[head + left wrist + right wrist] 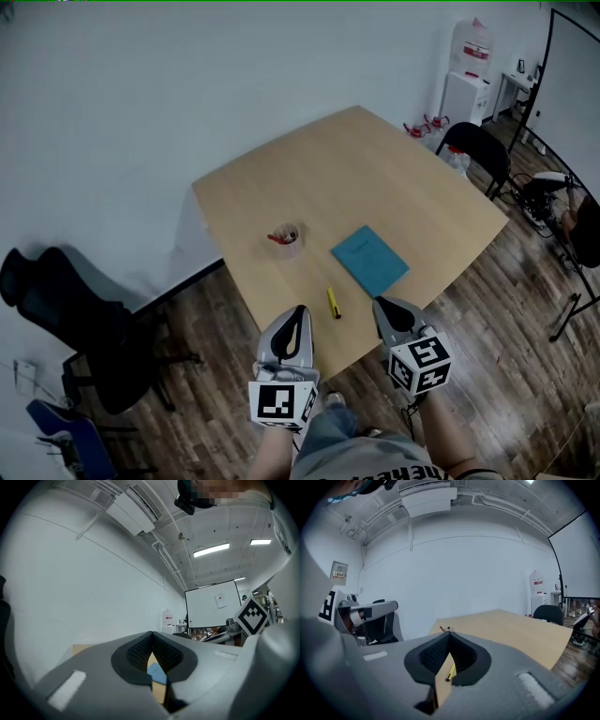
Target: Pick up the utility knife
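1. At the near edge of the desk (pixel 375 169), the left tool (pixel 297 314) and right tool (pixel 381 304) hover side by side, jaws closed and empty.
2. Between their tips, the yellow utility knife (pixel 333 302) lies on the desk.
3. Beyond lies a blue notebook (pixel 370 260).

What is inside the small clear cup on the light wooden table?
The small clear cup holds a red item that leans against its rim, too small to identify. The cup's bottom cannot be made out.
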`<act>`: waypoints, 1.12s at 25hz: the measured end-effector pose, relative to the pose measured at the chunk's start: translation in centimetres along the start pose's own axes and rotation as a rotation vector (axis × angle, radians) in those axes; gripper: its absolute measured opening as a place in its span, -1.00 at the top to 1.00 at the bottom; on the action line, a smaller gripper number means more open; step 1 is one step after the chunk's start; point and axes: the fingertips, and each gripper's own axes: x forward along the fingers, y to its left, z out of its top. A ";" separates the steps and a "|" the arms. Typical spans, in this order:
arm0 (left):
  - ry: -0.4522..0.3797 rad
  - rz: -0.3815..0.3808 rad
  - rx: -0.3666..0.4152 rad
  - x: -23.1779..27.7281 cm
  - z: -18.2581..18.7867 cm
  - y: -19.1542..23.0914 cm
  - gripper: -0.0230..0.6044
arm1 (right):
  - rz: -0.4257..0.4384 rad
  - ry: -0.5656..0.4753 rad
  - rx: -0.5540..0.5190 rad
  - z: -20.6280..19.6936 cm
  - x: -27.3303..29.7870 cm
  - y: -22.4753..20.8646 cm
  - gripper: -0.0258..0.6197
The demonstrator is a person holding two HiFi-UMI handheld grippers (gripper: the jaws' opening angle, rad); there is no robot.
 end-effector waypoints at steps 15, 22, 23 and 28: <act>0.073 -0.009 -0.031 1.9 -3.4 3.7 0.86 | -0.003 0.277 0.078 -7.4 6.7 -0.1 0.92; 0.089 0.001 -0.045 2.1 -4.2 5.3 0.86 | 0.001 0.396 0.101 -10.4 8.8 0.4 0.90; 0.093 0.003 -0.049 2.0 -4.4 5.5 0.86 | 0.003 0.409 0.108 -10.8 8.9 0.5 0.84; 0.108 0.020 -0.060 1.8 -5.2 6.7 0.86 | 0.010 0.465 0.138 -12.7 9.9 0.9 0.78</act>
